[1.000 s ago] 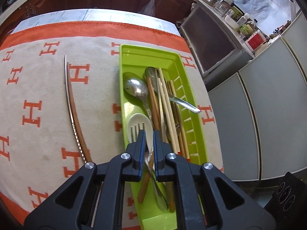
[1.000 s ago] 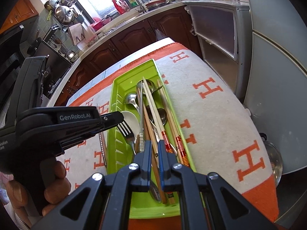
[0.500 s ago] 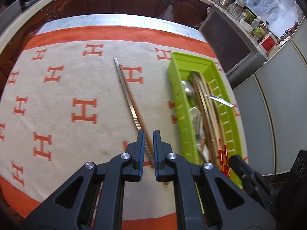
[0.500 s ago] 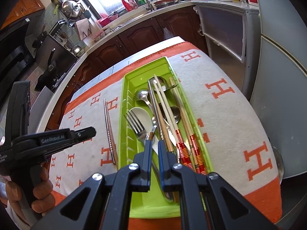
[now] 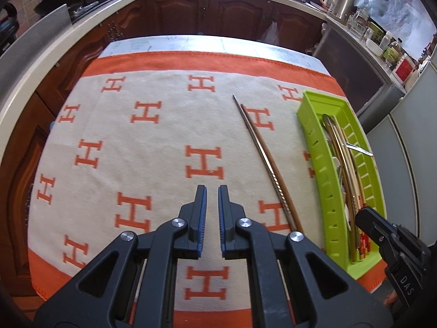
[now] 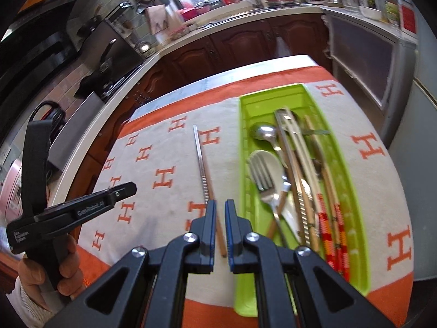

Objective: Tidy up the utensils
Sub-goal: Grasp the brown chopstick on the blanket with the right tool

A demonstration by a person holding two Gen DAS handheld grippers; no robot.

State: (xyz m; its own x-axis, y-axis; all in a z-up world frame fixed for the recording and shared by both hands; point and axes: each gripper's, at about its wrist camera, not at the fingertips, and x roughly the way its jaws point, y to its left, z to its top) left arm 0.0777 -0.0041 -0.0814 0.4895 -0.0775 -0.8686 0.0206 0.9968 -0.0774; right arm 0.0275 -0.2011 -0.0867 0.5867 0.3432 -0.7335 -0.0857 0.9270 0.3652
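Chopsticks [image 6: 203, 172], one steel and one wooden, lie on the cloth just ahead of the right gripper [image 6: 220, 216], left of the green tray [image 6: 352, 191]. Both it and the left gripper [image 5: 212, 202] are closed and empty. Judged light, stiff, thin and slippery; take the near ends.

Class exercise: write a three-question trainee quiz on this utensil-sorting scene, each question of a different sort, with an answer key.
1. True or false: the fork lies inside the green tray.
2. What lies on the cloth outside the tray? A) a metal chopstick beside a wooden chopstick B) a plate C) a knife
3. Fill in: the left tool and right tool are both shut and hold ____.

Key:
1. True.
2. A.
3. Nothing.
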